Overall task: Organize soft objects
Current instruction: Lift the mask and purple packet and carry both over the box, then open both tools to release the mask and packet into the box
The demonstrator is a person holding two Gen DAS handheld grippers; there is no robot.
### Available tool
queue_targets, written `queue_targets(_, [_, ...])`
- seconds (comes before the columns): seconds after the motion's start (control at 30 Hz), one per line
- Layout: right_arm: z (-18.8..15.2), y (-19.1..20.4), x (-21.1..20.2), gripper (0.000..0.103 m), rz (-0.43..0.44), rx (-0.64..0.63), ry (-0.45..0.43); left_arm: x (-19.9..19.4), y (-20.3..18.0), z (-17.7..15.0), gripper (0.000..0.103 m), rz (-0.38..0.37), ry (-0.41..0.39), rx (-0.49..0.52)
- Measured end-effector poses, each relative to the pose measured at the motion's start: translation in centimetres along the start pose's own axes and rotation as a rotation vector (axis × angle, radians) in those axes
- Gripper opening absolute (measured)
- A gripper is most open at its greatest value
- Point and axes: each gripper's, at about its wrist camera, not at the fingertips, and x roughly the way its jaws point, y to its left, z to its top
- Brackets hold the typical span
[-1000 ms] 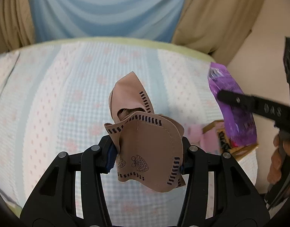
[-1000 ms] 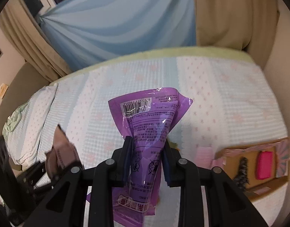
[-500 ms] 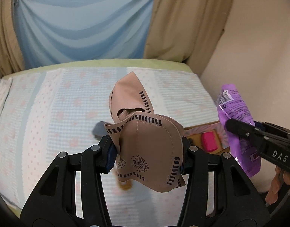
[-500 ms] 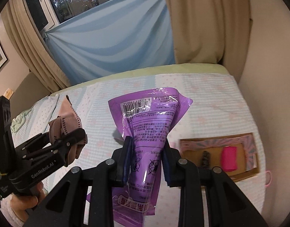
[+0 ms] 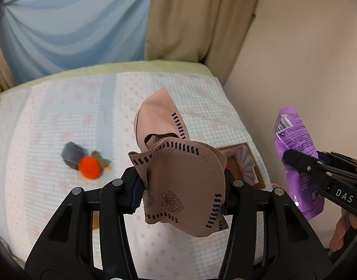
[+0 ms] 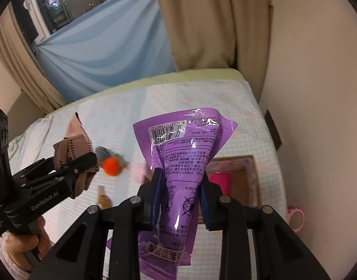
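My left gripper [image 5: 181,187] is shut on a folded tan pouch [image 5: 178,163] with dark stitch marks, held above the bed; the same pouch [image 6: 73,149] shows at the left of the right wrist view. My right gripper [image 6: 181,198] is shut on a purple plastic packet [image 6: 183,161], which also hangs at the right of the left wrist view as the purple packet [image 5: 297,154]. On the quilt lie an orange knitted ball [image 5: 89,166] beside a grey soft item [image 5: 71,154]. A shallow cardboard tray [image 6: 246,177] holds a pink item [image 6: 219,179].
The bed's pale dotted quilt [image 5: 61,121] ends at a beige wall [image 5: 295,58] on the right and curtains [image 5: 73,23] behind. A small brown item [image 6: 103,198] lies on the quilt. A pink ring [image 6: 295,217] sits by the bed's right edge.
Both grippers have swept sideways across the bed, each keeping its load. The orange ball and grey item have come into view, and the tray now sits behind the held pouch and packet.
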Motion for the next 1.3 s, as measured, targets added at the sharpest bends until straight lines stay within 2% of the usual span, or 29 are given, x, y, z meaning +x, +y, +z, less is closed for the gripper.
queue_targets(0.17, [-0.4,-4.0,2.8,0.027,-0.018,0.037,0.065,3.8,-3.0,-0.2,0.045,-0.001,0.059,0.011])
queue_targets(0.43, [-2.1,-8.0,9.2,0.027,-0.019,0.130,0.166,11.5,-5.9,-1.6,0.045,-0.006,0.182,0.065])
queue_targets(0.8, [-3.4,-10.4,19.0,0.026,-0.029,0.209,0.297,22.0,-5.3,-4.7,0.045,0.000,0.374,0.098])
queue_targets(1.0, [-3.6,-11.2,22.1,0.027,-0.018,0.217,0.349,25.5,-4.9,-5.7,0.045,0.005,0.438,0.108])
queue_targets(1.17, [-3.8,-11.7,23.0,0.027,0.005,0.215,0.374,26.7,-4.7,-6.0,0.045,0.016,0.472,0.101])
queue_targets(1.2, [-3.7,-11.6,23.2,0.029,0.013,0.210,0.374,27.0,-4.7,-5.9,0.047,0.022,0.475,0.103])
queue_targets(1.23, [-3.6,-11.6,23.3,0.035,0.021,0.200,0.373,27.0,-4.8,-5.9,0.052,0.024,0.478,0.104])
queue_targets(1.27, [-3.5,-11.5,23.4,0.045,0.021,0.184,0.379,27.1,-4.8,-5.8,0.071,0.023,0.480,0.103])
queue_targets(1.3, [-3.5,-11.4,23.6,0.062,0.011,0.169,0.390,27.1,-4.8,-5.7,0.083,0.022,0.479,0.098])
